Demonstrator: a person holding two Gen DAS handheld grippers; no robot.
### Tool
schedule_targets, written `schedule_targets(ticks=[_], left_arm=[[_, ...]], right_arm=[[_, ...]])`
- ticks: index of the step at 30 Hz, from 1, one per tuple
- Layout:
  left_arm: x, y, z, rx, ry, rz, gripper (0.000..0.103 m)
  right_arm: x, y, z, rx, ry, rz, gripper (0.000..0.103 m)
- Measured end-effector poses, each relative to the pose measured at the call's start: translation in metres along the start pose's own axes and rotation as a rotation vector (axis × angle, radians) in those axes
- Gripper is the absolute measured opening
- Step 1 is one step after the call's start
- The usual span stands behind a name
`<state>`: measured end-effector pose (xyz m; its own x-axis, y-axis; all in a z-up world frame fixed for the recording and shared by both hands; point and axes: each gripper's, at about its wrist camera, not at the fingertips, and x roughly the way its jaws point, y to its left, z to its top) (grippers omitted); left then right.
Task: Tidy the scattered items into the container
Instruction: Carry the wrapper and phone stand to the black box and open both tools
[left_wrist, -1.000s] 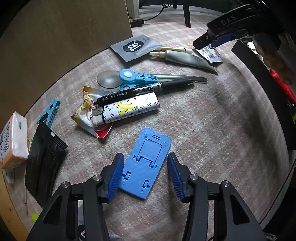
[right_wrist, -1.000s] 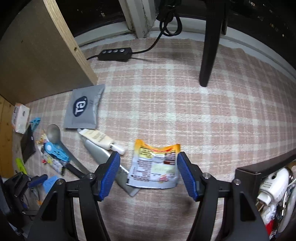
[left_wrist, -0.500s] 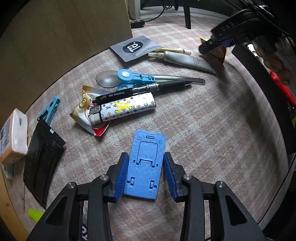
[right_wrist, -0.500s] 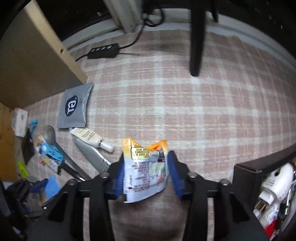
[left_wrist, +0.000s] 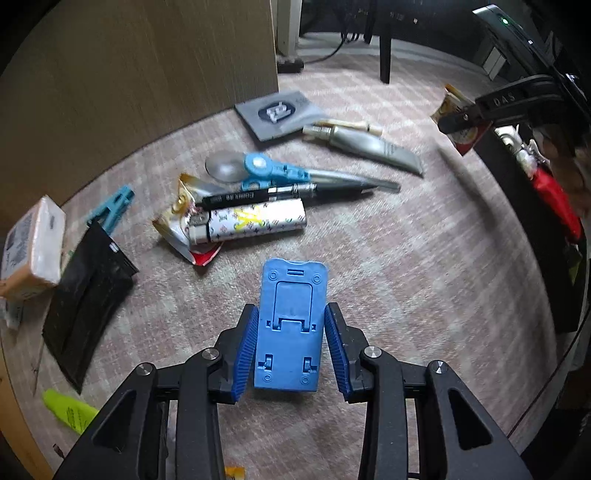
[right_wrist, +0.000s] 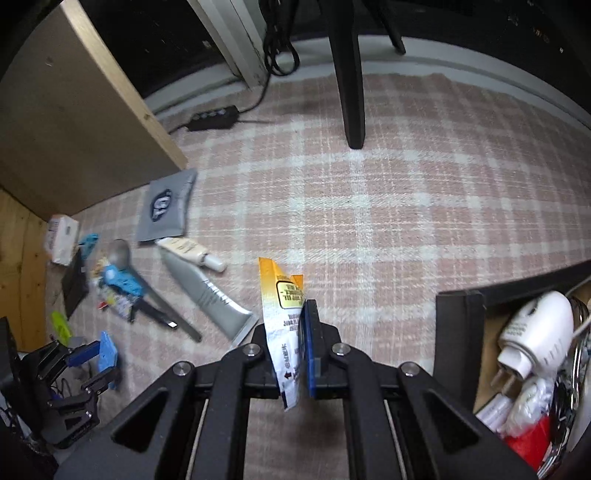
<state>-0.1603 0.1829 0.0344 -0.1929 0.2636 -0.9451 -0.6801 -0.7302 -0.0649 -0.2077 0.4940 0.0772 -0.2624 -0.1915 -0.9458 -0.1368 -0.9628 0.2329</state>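
My left gripper (left_wrist: 291, 312) is shut on a blue plastic phone stand (left_wrist: 293, 280), gripped by its long edges just above the checked carpet. In the right wrist view, the right gripper (right_wrist: 291, 325) has its jaws closing on an orange-and-white sachet (right_wrist: 280, 291), which is folded upright between the pads and lifted off the carpet. The black container (right_wrist: 458, 306) stands at the right, close beside that gripper, and holds a white plug adapter (right_wrist: 532, 332) and red packaging. In the left wrist view the right gripper (left_wrist: 461, 118) hangs with the sachet (left_wrist: 452, 103) near the container's edge (left_wrist: 517, 206).
Scattered on the carpet are a grey sachet (left_wrist: 280, 110), a silver tube (left_wrist: 369, 147), a spoon (left_wrist: 225, 168), a pen (left_wrist: 258, 195), a patterned lighter (left_wrist: 255, 221), a black pouch (left_wrist: 85, 299) and a tissue pack (left_wrist: 33, 243). A wooden board (left_wrist: 147, 74) bounds the left; a chair leg (right_wrist: 351, 92) stands behind.
The left jaws closed on the blue stand and raised it slightly. The right jaws closed on the sachet, folded it upright, and carried it off the carpet toward the container.
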Motion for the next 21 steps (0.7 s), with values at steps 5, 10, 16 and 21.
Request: schedule_targets(ticks=[5,10,16,21], left_arm=[[-0.025,-0.012,0.003,0.008,-0.038,-0.005,0.035],[-0.040,-0.036,0.026,0.046,-0.073,-0.020,0.035],[-0.054,-0.101,0.052,0.133,-0.135,-0.070,0.035],[-0.064,-0.163,0.070,0.207,-0.174,-0.122,0.035]], right_arm=[[-0.038,0.008,-0.021,-0.020,-0.046,0.011,0.008],[-0.044,0.016,-0.027,-0.030,-0.101,0.018,0.008],[-0.080,-0.020,-0.050,-0.009,-0.181,-0.021,0.008],[-0.119,-0.075,-0.075,0.065,-0.234,-0.080,0.008]])
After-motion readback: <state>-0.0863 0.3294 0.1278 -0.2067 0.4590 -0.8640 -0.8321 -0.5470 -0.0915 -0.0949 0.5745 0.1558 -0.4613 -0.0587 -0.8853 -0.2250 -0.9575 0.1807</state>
